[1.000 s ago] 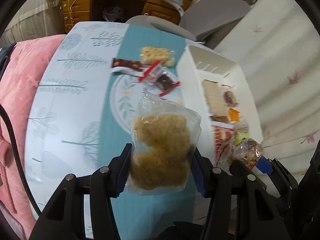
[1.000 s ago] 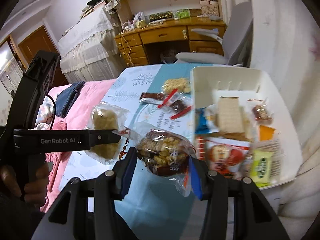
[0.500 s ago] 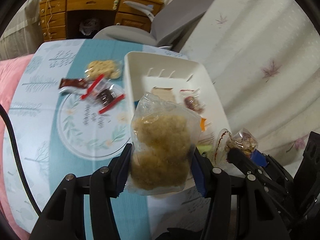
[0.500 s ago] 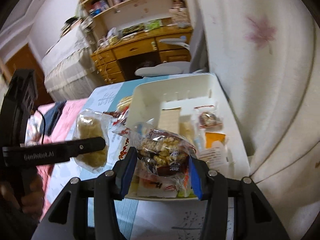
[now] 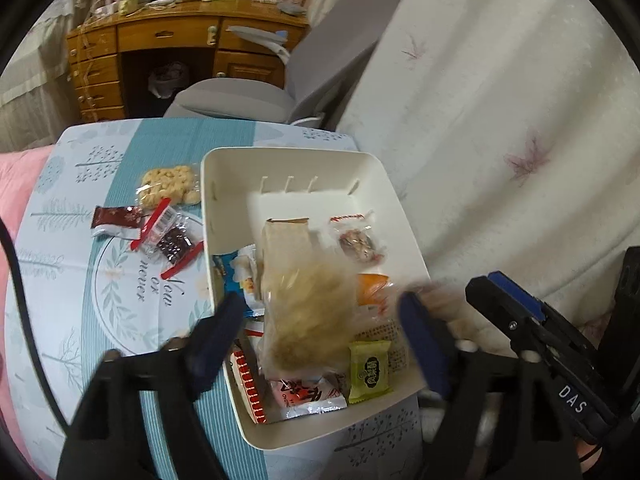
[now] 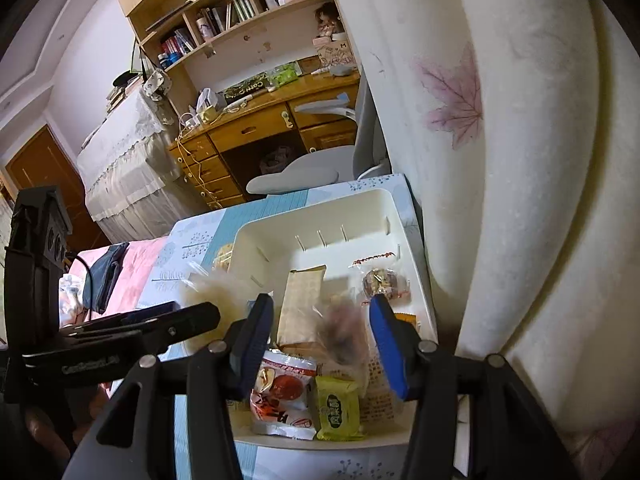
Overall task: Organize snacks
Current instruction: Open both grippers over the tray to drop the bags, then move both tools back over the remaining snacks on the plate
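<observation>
Left claw [image 5: 320, 316] opening, blurry clear bag of tan crumbly snack [image 5: 308, 312] between its pads — right claw [image 6: 320, 340] opening around a brown nutty pack [image 6: 340, 332].

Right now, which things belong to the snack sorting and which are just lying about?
Job: white bin; beige snack pack and nut snack pack, both blurred above the bin; puffed-rice pack, dark red wrapper and red-edged packet on the table.
Lying about: wooden desk, grey chair, pink bedding, leaf-print fabric.
</observation>
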The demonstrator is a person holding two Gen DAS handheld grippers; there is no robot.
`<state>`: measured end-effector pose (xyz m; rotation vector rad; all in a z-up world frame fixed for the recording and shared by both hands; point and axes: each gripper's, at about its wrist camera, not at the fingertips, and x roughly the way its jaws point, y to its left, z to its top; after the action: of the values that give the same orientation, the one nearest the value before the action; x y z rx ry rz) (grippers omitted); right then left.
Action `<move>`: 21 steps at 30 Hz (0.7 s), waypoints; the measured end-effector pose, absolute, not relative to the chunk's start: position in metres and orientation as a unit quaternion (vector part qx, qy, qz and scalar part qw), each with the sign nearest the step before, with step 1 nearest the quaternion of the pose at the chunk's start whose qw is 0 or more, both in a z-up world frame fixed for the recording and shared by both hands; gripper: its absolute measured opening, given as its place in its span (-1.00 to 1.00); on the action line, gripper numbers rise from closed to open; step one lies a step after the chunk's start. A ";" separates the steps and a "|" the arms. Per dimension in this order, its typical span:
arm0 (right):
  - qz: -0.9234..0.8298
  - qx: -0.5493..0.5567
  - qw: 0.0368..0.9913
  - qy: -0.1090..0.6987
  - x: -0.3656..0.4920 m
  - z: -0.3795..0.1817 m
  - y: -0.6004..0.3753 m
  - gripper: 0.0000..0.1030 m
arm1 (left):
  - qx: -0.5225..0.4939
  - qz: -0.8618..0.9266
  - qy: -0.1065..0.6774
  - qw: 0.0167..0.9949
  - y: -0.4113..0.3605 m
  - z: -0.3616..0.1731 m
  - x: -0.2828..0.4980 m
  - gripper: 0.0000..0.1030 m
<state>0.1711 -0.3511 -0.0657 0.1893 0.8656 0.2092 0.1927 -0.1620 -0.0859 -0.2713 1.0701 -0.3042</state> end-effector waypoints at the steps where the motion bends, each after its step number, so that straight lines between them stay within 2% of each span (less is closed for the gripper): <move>1: 0.101 0.091 0.897 0.421 0.172 -0.067 -0.351 0.06 | -0.133 -0.139 0.508 0.840 -0.160 -0.087 0.192 0.59; 3: 0.098 0.096 0.891 0.432 0.175 -0.072 -0.352 0.19 | -0.145 -0.129 0.522 0.831 -0.155 -0.093 0.192 0.59; 21: 0.100 0.133 0.859 0.484 0.178 -0.097 -0.306 0.19 | -0.168 -0.076 0.561 0.807 -0.081 -0.130 0.166 0.59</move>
<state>0.1781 -0.3056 -0.0973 0.2799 1.0160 0.2108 0.1665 -0.0806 -0.1300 -0.3590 1.1995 -0.1618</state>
